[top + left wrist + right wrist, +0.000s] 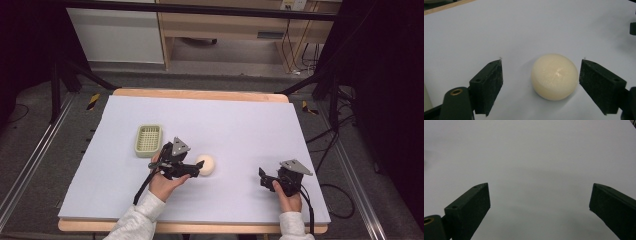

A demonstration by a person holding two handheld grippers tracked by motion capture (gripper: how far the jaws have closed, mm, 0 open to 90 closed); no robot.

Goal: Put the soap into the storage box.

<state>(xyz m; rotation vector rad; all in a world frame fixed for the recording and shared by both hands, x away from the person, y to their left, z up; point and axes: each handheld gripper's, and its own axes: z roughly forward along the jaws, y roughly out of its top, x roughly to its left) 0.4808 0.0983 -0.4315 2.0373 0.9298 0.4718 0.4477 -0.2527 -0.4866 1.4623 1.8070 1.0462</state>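
A cream round soap-like puck (205,164) lies on the pale lavender table sheet (225,130) near the middle. My left gripper (196,169) is open with its jaws on either side of the puck (554,76); in the left gripper view the left pad (489,82) stands well off it and the right pad (599,83) is close to its edge. A pale green slotted tray (148,140) sits just left of that hand. My right gripper (263,178) rests low at the front right, open, its jaws (539,207) wide over bare sheet.
The sheet covers a wooden table whose edge (200,94) shows at the back. Black frame legs and cables (325,140) stand off the table's right side. A person's light sleeves (137,220) come in from the bottom.
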